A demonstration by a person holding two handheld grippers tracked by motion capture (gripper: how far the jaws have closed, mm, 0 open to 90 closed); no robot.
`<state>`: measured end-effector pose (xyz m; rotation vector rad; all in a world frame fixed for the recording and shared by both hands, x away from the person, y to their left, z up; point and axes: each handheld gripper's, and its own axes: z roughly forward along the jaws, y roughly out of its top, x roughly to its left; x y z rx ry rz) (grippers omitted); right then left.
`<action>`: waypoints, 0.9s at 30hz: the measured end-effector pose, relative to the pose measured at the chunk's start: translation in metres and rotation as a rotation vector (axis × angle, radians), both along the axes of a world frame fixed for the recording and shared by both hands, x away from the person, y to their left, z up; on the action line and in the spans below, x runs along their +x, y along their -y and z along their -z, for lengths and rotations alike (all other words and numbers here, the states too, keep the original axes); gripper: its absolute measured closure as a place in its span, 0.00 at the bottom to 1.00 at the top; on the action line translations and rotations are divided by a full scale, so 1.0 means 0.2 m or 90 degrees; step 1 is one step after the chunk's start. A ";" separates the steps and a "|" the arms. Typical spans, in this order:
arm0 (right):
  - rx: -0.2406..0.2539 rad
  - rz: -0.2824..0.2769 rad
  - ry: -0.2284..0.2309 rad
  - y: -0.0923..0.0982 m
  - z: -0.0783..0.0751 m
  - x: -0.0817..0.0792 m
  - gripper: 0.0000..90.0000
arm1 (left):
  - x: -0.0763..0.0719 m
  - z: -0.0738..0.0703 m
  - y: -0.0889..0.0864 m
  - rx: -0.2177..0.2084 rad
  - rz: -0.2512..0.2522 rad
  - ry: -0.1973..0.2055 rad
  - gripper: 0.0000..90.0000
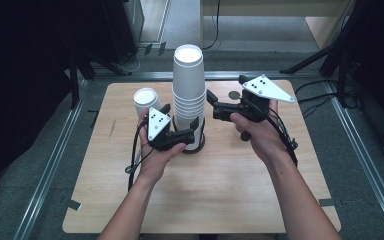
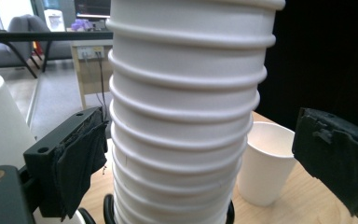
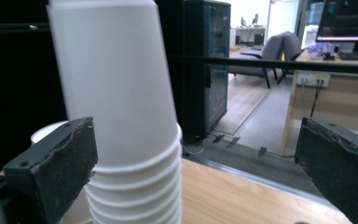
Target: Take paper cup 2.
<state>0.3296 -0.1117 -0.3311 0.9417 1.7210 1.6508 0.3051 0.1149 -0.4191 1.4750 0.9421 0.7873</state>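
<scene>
Both tongs are spread wide: left tongs [image 1: 192, 131] sit around the bottom of the cup stack [image 1: 188, 95], so right tongs [image 1: 211, 100] should gently pinch the top cup.

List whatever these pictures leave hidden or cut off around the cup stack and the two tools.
- Base of the cup stack: in the high view, hidden behind the left tool.
- Top of the stack: cut off by the upper edge in the left gripper view.
- Single cup: in the high view, its lower part is hidden by the left tool's grey plate.
- Contents of the single cup: hidden; it stands upside down.
</scene>
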 end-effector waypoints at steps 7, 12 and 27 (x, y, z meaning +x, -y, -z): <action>0.007 -0.032 0.004 -0.05 -0.09 0.00 0.00 | 0.02 -0.05 0.03 0.004 -0.011 0.020 0.04; 0.008 -0.060 -0.001 -0.11 -0.14 0.02 0.00 | 0.03 -0.07 0.05 0.016 -0.015 0.028 0.04; -0.028 -0.078 -0.049 -0.25 -0.12 0.14 0.00 | 0.08 -0.08 0.06 0.016 -0.019 0.033 0.04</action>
